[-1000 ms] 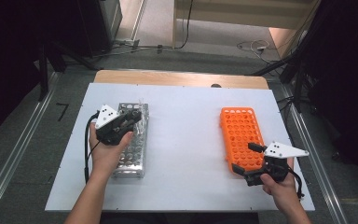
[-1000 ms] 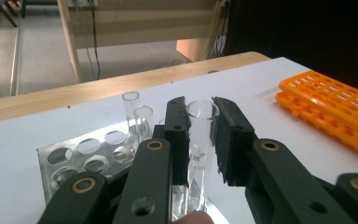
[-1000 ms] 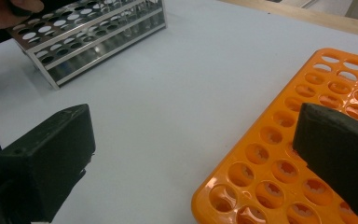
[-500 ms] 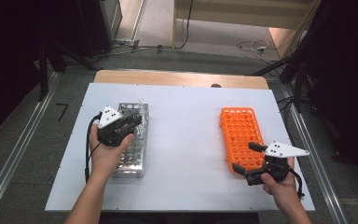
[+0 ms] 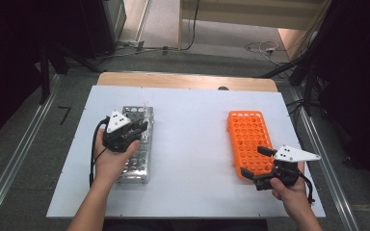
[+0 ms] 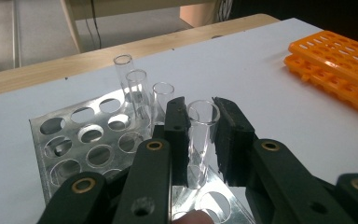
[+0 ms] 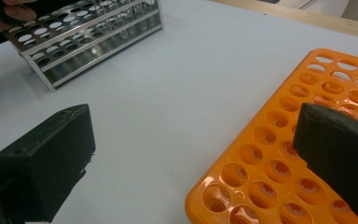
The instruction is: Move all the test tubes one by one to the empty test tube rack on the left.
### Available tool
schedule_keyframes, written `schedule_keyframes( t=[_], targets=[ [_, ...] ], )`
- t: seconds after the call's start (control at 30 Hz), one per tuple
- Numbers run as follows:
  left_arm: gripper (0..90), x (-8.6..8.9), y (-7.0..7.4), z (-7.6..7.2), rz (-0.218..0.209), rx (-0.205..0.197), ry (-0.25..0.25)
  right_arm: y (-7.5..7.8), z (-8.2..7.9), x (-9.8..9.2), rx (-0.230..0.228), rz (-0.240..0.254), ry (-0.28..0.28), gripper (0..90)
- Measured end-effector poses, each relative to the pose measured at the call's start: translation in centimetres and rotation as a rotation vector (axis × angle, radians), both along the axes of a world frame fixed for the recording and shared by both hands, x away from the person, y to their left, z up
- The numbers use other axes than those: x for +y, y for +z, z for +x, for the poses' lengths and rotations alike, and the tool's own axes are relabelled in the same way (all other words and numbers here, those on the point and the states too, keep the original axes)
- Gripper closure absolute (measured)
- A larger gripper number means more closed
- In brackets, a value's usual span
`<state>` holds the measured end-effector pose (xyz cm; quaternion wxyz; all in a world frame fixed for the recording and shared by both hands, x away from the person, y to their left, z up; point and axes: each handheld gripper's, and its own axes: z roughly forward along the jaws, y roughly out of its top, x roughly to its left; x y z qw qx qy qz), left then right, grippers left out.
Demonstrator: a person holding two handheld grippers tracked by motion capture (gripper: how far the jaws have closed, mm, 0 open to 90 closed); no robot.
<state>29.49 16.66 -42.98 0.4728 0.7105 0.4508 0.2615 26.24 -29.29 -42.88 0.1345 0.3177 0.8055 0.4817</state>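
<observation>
A silver metal rack (image 5: 138,162) stands on the left of the white table, with several clear test tubes at its far end. In the left gripper view, my left gripper (image 6: 200,109) is shut on the nearest test tube (image 6: 199,144), which stands upright in the metal rack (image 6: 70,140). Three more tubes (image 6: 139,91) stand behind it. From above, the left gripper (image 5: 142,128) sits over the rack's far half. My right gripper (image 5: 253,160) is open at the near end of the orange rack (image 5: 249,132), its jaws wide apart (image 7: 191,154) over the rack's near left corner (image 7: 261,177).
The white table board (image 5: 192,120) lies bare between the two racks. A wooden strip (image 5: 183,81) runs along its far edge. Metal rails flank the table on both sides, and cables lie on the floor beyond it.
The left gripper has shifted slightly over the metal rack. The right gripper has stayed where it was, still open.
</observation>
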Motion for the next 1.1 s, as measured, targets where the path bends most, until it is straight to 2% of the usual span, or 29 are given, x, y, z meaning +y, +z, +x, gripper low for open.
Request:
schedule_keyframes(
  t=[0.13,0.37,0.57,0.87,1.03,1.1],
  targets=[
    [75.8,-0.2,-0.19,0.1,0.027,0.015,-0.004,-0.03,0.04,0.05,-0.003,-0.001,0.003,0.0],
    [75.8,-0.19,-0.27,0.19,0.028,0.027,-0.003,-0.06,0.07,0.04,-0.002,-0.004,0.001,0.0],
    [75.7,-0.34,-0.34,0.24,0.047,0.037,-0.005,-0.07,0.12,-0.03,-0.003,-0.005,-0.001,0.0],
    [75.4,-0.41,-0.44,0.45,0.067,0.081,-0.009,-0.05,0.14,-0.08,-0.003,-0.007,-0.006,0.0],
    [70.3,-0.12,-0.31,0.43,0.042,0.093,-0.012,-0.09,0.19,-0.12,-0.003,-0.006,-0.006,0.0],
    [69.1,0.03,-0.23,0.29,0.033,0.085,-0.025,-0.11,0.21,-0.09,-0.002,-0.006,-0.005,0.0]
  ],
)
